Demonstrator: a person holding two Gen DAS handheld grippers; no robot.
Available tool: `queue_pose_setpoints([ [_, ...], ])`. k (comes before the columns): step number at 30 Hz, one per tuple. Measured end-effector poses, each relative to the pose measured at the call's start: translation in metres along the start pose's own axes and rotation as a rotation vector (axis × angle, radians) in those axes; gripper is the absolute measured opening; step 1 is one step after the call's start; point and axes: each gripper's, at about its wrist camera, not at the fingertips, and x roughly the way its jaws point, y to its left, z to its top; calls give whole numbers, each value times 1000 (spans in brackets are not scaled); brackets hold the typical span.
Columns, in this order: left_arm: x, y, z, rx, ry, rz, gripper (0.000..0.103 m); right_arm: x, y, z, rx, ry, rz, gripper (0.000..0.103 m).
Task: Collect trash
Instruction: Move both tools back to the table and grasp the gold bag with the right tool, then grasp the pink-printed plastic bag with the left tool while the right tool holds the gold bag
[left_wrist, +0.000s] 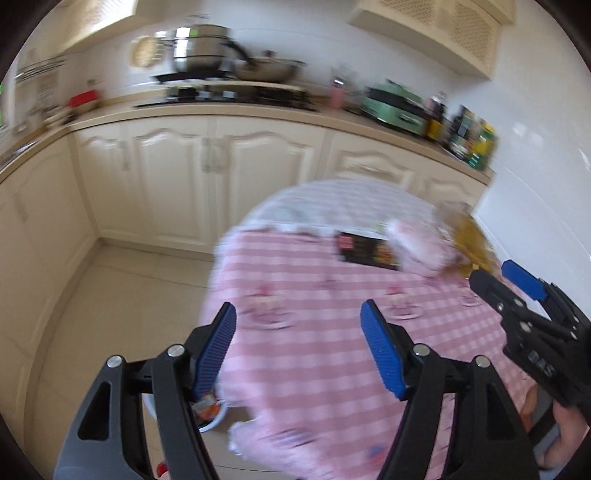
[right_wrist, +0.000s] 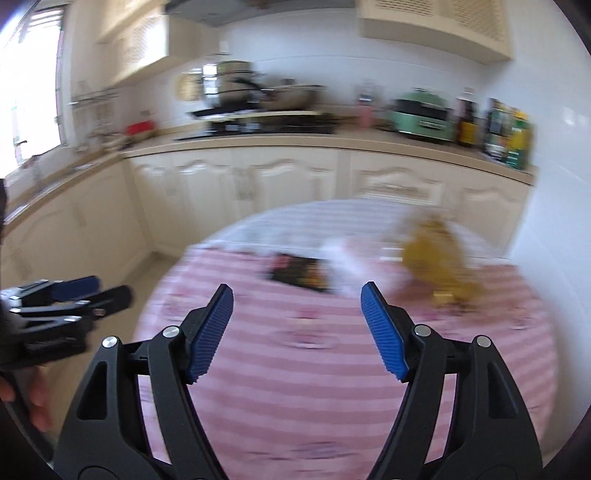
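Observation:
On the round table with a pink checked cloth (left_wrist: 332, 350) lie a flat black packet (left_wrist: 364, 251), a crumpled white-pink wrapper (left_wrist: 417, 247) and a crumpled yellow-brown wrapper (left_wrist: 471, 243), all at the far side and blurred. My left gripper (left_wrist: 299, 317) hangs open over the table's near left edge, nothing between its blue pads. My right gripper (right_wrist: 297, 295) is open and empty too, above the table and short of the black packet (right_wrist: 299, 273) and yellow-brown wrapper (right_wrist: 436, 258). Each gripper shows in the other's view: right gripper (left_wrist: 495, 275), left gripper (right_wrist: 110, 290).
A white bin (left_wrist: 212, 415) with colourful trash inside stands on the tiled floor by the table's left edge. Cream cabinets (left_wrist: 221, 166) and a counter with pots, a green appliance (right_wrist: 421, 114) and bottles run behind the table. A white wall is at the right.

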Motion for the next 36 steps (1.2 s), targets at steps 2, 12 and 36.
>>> queue_pose_setpoints([
  [2,17,-17,6,20,22,-30,68,7,-28,-1,-1,11,-63,75],
  [12,85,-69,28,41,108,-90,68,95,-81,-8,-223,123,-228,82],
  [36,193,-147,74,51,152,-75,50,115,-141,6,115,124,-38,19],
])
